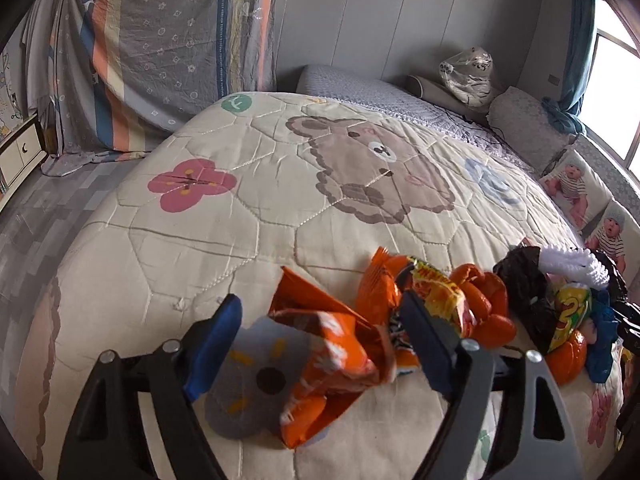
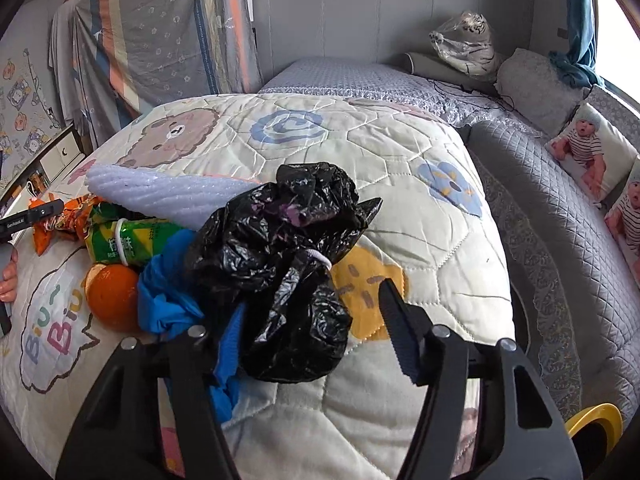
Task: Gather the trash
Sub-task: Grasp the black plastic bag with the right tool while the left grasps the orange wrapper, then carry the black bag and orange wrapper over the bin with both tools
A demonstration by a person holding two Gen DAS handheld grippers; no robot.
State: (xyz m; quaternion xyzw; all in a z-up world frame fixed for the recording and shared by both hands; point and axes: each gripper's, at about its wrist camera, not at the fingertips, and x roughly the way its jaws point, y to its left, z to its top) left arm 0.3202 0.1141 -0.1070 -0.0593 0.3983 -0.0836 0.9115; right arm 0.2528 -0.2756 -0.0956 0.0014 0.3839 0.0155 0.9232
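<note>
Trash lies in a heap on the cartoon quilt [image 1: 248,220]. In the left wrist view my left gripper [image 1: 320,300] stands open around a crumpled orange snack wrapper [image 1: 332,344]; the left pad is clear of it. A yellow-orange wrapper [image 1: 436,296] and orange peel [image 1: 488,304] lie just beyond. In the right wrist view my right gripper [image 2: 312,300] is open astride a crumpled black plastic bag [image 2: 280,248], with a gap at the right finger. Beside the bag are blue plastic [image 2: 168,288], an orange [image 2: 112,296], a green carton [image 2: 128,240] and white foam [image 2: 160,192].
A yellow bin [image 2: 596,424] shows at the bed's lower right. Grey quilted bedding [image 2: 540,200] and baby-print cushions [image 2: 588,148] line the right side. A wrapped plush [image 1: 468,76] sits at the headboard. Floor [image 1: 52,208] and a white cabinet [image 1: 20,152] are to the left.
</note>
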